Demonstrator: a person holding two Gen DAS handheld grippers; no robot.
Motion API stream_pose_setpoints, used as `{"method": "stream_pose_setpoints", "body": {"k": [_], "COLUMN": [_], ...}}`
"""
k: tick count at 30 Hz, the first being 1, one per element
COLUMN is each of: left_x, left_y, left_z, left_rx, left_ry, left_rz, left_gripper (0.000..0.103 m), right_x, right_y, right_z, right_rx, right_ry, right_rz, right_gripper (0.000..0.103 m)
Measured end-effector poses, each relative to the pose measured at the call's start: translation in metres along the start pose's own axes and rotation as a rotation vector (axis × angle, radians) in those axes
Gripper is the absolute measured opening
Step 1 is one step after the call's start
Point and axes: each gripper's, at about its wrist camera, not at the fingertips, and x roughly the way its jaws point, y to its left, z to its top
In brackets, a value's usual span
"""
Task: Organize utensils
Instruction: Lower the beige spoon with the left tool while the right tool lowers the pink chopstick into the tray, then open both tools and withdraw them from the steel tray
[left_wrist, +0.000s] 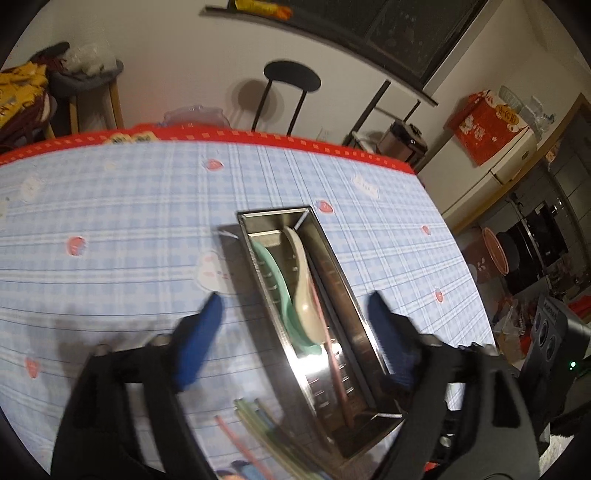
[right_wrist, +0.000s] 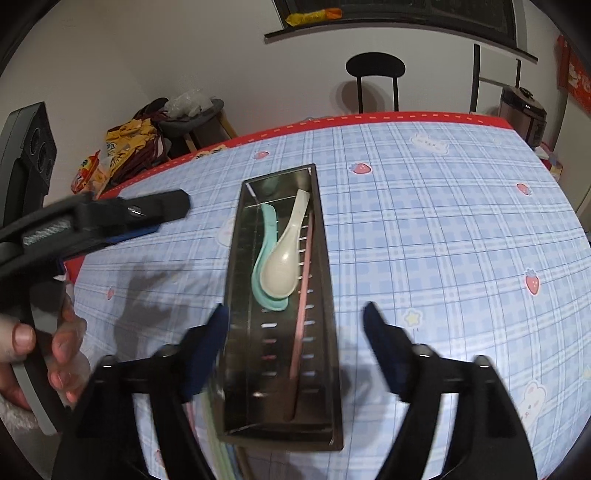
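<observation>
A long steel tray (left_wrist: 334, 275) (right_wrist: 240, 288) lies on the blue checked tablecloth. Inside it a cream spoon (left_wrist: 306, 295) (right_wrist: 282, 266) rests on a mint-green spoon (left_wrist: 271, 273) (right_wrist: 267, 229), with a pink chopstick (left_wrist: 334, 362) (right_wrist: 301, 325) along the right side. My left gripper (left_wrist: 293, 301) hovers open over the tray, one finger on each side, holding nothing. My right gripper (right_wrist: 295, 309) is open above the tray's near half, also with nothing in it. Several loose green and pink chopsticks (left_wrist: 255, 417) (right_wrist: 218, 424) lie on the cloth by the tray's near left corner.
In the right wrist view the left gripper's finger (right_wrist: 162, 210) and the person's hand (right_wrist: 37, 343) reach in from the left. The table's red edge (left_wrist: 258, 138) (right_wrist: 406, 116) runs along the far side, with a black chair (left_wrist: 291, 79) (right_wrist: 375, 70) behind it. A rice cooker (right_wrist: 522, 110) stands at the right.
</observation>
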Motion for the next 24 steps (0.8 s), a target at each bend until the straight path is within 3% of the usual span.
{"method": "stream_pose_setpoints", "body": {"k": [2, 3, 4, 10, 16, 24], "left_x": [-0.014, -0.023, -0.03, -0.07, -0.096, -0.089], "left_y": [0.003, 0.005, 0.007, 0.025, 0.044, 0.055], "left_z": [-0.003, -0.006, -0.01, -0.045, -0.103, -0.166], "left_rx": [0.01, 0.016, 0.018, 0.007, -0.061, -0.111], "left_ry": [-0.014, -0.021, -0.031, -0.036, -0.027, 0.057], "left_rz": [0.017, 0.036, 0.047, 0.097, 0.141, 0.156], "left_gripper": [0.091, 0.097, 0.097, 0.097, 0.097, 0.097], "right_x": [-0.007, -0.01, -0.012, -0.026, -0.03, -0.031], "right_y": [0.005, 0.008, 0.01, 0.027, 0.037, 0.043], "right_z": [-0.005, -0.008, -0.009, -0.035, -0.066, -0.108], "right_rx": [0.004, 0.008, 0.009, -0.01, 0.005, -0.007], "right_ry": [-0.003, -0.004, -0.004, -0.01, 0.008, 0.052], "right_rz": [-0.005, -0.004, -0.005, -0.057, -0.068, -0.079], "right_gripper": [0.094, 0.096, 0.097, 0.097, 0.097, 0.097]}}
